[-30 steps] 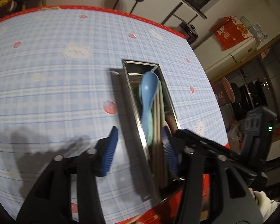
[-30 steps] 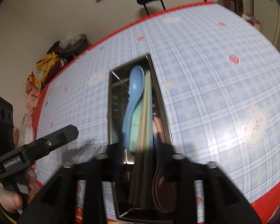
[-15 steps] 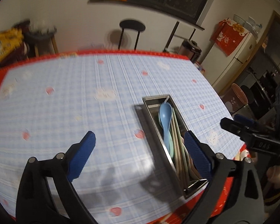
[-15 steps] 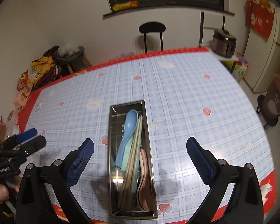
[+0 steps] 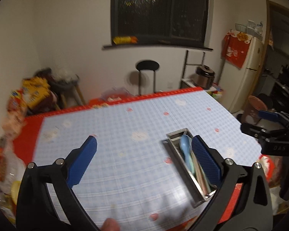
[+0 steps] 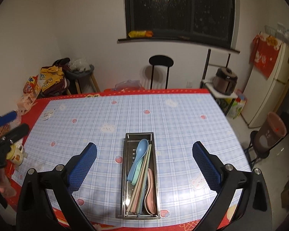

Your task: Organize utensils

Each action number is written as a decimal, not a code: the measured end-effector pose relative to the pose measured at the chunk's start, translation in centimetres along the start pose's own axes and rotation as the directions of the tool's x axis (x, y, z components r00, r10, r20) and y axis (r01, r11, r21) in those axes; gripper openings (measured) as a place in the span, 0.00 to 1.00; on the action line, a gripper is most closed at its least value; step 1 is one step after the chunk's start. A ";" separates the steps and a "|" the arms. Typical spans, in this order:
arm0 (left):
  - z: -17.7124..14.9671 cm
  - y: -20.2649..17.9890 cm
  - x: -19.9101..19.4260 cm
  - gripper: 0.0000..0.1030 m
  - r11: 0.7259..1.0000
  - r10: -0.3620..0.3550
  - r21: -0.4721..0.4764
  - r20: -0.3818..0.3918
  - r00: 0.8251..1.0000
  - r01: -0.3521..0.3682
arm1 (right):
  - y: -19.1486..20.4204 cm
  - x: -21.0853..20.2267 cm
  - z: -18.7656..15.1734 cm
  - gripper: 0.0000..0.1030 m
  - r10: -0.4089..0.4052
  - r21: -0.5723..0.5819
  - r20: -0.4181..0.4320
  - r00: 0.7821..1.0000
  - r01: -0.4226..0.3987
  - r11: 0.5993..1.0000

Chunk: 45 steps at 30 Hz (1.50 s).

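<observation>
Right hand-held gripper spread wide open, blue pads far apart, nothing pinched between them, hanging well above the tabletop. Jaws just been opening over the last moment. Same deal with the left hand-held gripper: gaping open, empty, up in the air, jaws just been opening too, with the right-side pad only overlapping the tray in the picture, not touching it. Also visible from the right wrist view as a black arm with a blue pad at the far left edge.

Straight below, between the right gripper's fingers: steel utensil tray, long and narrow, sitting near the close edge of the tabletop. Inside it a light blue spoon lying on top with the bowl toward the far end, a bunch of pale green and beige chopsticks running lengthwise beside it, and a pink spoon tucked along the right wall, bowl toward the near end. Everything lying flat, none sticking out.

Blue plaid tablecloth with strawberries and bunnies, red border. Little yellow mug at the left edge. Further out: black stool by the wall, dark window, rice cooker on a low stand, cream fridge at the right, pile of snack bags in the left corner. Left view pretty blurry.
</observation>
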<state>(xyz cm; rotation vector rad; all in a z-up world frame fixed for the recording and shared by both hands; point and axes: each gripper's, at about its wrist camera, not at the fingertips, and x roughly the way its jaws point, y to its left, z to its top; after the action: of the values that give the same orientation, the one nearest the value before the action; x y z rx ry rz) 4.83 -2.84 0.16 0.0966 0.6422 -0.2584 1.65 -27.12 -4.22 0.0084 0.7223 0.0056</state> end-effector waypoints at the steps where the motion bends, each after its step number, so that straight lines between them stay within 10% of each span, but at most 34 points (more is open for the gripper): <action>1: 0.2 -0.1 -1.0 0.94 1.000 0.016 0.012 0.019 1.000 -0.017 | 0.2 -0.5 0.0 0.94 -0.007 -0.001 0.004 1.000 0.007 1.000; 45: -2.2 -0.1 -4.2 0.94 0.999 0.034 -0.035 -0.005 0.999 -0.034 | 2.7 -5.0 -1.0 0.94 -0.189 -0.061 0.048 0.981 0.192 0.979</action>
<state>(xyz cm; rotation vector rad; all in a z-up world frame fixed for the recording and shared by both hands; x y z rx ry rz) 0.32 -1.74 0.93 0.0740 0.6491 -0.2142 -2.79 -24.45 -1.63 -0.1230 0.6785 -0.1543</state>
